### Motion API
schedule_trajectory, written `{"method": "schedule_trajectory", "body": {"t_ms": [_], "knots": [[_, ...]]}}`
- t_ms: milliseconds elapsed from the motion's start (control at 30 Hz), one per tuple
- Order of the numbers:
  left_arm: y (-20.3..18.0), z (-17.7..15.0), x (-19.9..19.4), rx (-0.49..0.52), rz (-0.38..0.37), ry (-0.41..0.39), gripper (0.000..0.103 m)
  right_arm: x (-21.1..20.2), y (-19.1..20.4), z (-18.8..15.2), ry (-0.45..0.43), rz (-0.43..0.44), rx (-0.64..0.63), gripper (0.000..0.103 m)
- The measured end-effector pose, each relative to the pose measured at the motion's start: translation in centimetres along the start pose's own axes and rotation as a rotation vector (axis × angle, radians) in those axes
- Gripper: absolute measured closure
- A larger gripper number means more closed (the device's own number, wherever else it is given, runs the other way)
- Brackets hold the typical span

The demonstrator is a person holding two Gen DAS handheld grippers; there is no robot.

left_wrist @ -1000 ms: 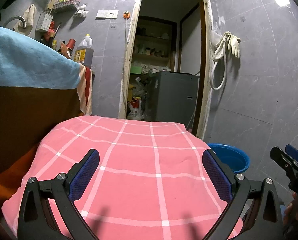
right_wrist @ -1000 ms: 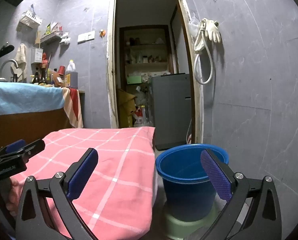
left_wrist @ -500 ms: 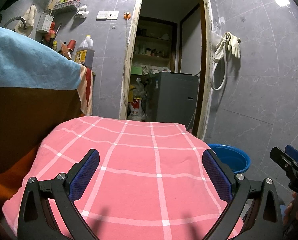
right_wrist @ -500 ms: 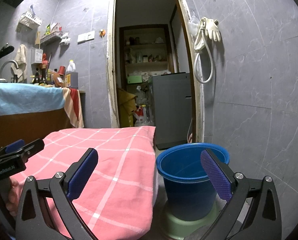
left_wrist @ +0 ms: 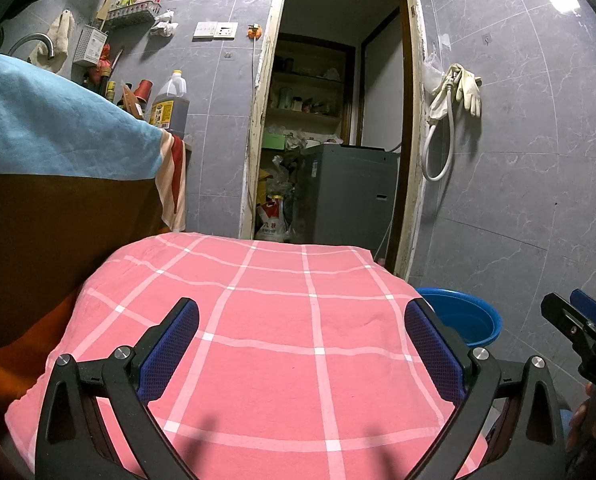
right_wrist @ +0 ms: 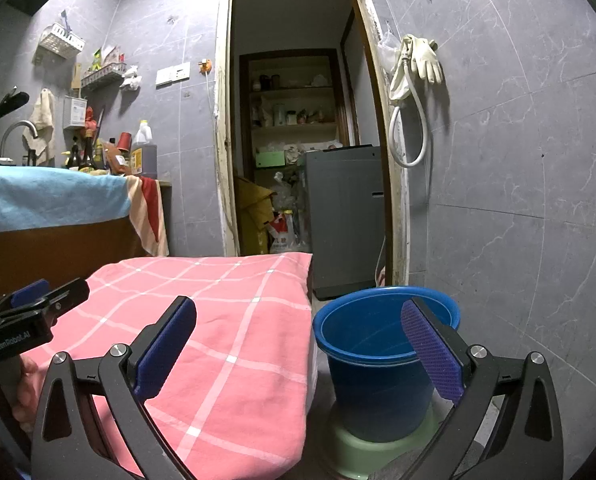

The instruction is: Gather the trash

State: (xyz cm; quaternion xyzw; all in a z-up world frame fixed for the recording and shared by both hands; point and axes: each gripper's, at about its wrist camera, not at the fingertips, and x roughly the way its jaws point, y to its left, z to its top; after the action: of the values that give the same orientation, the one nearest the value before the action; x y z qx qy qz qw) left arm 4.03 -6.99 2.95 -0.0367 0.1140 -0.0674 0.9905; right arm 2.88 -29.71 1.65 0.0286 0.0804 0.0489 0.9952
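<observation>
A blue bucket (right_wrist: 377,344) stands on a pale green stool (right_wrist: 361,452) just right of a table covered by a pink checked cloth (left_wrist: 282,340). My left gripper (left_wrist: 301,340) hangs open above the cloth with nothing between its blue pads. My right gripper (right_wrist: 298,344) is open too, one finger over the cloth's right edge, the other in front of the bucket (left_wrist: 461,320). The bucket's inside looks bare where it shows. No trash shows on the cloth. Each gripper appears at the edge of the other's view.
A counter under a blue towel (left_wrist: 46,132) rises at the left, with bottles and an oil jug (left_wrist: 170,104) on it. A doorway behind the table leads to a cluttered storeroom with a grey machine (left_wrist: 349,196). Gloves and a hose (left_wrist: 453,96) hang on the right wall.
Both views have shifted very slightly; the grippers stay open and nothing on the table or in the bucket has moved.
</observation>
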Motion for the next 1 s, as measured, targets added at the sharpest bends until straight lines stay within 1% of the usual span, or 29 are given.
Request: {"method": "schedule_trajectory", "body": {"t_ms": [1000], "knots": [[0.2, -0.04, 0.01, 0.0, -0.002, 0.0, 0.002, -0.09, 0.42, -0.03, 0.0, -0.001, 0.002, 0.0]]}}
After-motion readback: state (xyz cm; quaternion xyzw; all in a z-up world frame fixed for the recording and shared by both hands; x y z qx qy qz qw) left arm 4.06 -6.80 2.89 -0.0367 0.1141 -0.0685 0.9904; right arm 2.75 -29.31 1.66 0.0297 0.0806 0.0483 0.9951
